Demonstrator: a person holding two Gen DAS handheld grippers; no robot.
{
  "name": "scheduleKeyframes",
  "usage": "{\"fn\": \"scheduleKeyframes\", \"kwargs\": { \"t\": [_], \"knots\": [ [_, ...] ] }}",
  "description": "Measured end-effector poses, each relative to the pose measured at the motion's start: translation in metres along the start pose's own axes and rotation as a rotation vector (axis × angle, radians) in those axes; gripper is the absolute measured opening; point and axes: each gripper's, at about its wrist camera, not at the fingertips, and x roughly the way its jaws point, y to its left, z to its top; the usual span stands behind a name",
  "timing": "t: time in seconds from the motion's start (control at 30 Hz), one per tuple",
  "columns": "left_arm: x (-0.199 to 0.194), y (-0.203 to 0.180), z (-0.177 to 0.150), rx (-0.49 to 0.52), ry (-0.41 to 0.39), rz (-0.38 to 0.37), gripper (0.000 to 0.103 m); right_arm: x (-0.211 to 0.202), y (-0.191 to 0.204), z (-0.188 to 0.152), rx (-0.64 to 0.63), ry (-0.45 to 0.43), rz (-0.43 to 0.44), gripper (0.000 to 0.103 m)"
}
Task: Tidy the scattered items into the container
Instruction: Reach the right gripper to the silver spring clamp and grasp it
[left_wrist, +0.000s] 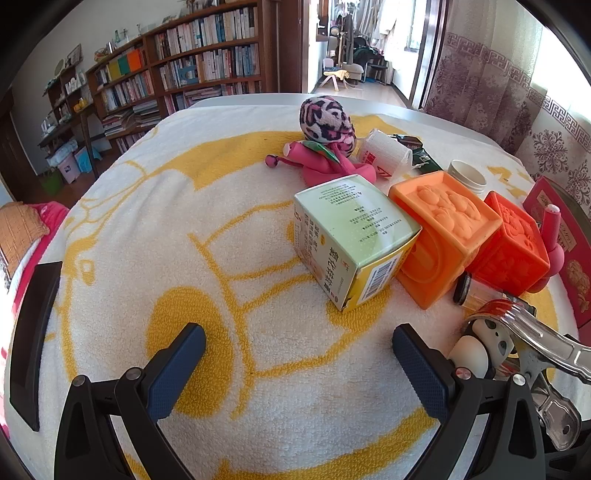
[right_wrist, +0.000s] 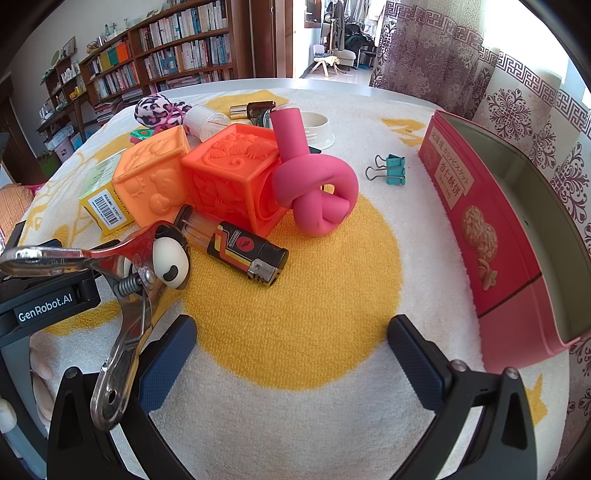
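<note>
Scattered items lie on a white and yellow towel. In the left wrist view a green carton (left_wrist: 354, 236), an orange block (left_wrist: 443, 236) and a red block (left_wrist: 513, 247) stand in a row ahead of my left gripper (left_wrist: 299, 369), which is open over bare towel. In the right wrist view my right gripper (right_wrist: 291, 362) is open over the yellow disc. Ahead of it lie a lighter (right_wrist: 236, 247), a pink knotted toy (right_wrist: 314, 184) and a teal binder clip (right_wrist: 393, 170). The red tin container (right_wrist: 491, 236) stands open at the right.
A metal clamp (right_wrist: 122, 295) and a panda figure (right_wrist: 171, 262) lie by the right gripper's left finger. Farther back are a leopard-print fabric ball (left_wrist: 327, 120), a white tube (left_wrist: 384, 155) and a paper cup (left_wrist: 467, 175). Bookshelves (left_wrist: 192, 70) and curtains (right_wrist: 517, 99) stand behind the table.
</note>
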Motion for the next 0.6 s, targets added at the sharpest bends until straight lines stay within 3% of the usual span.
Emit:
{"fn": "scheduleKeyframes", "kwargs": {
  "t": [0.6],
  "knots": [
    [-0.0020, -0.0016, -0.0021, 0.037, 0.000, -0.022, 0.102, -0.0006, -0.0011, -0.0011, -0.078, -0.001, 0.059, 0.103]
  ]
}}
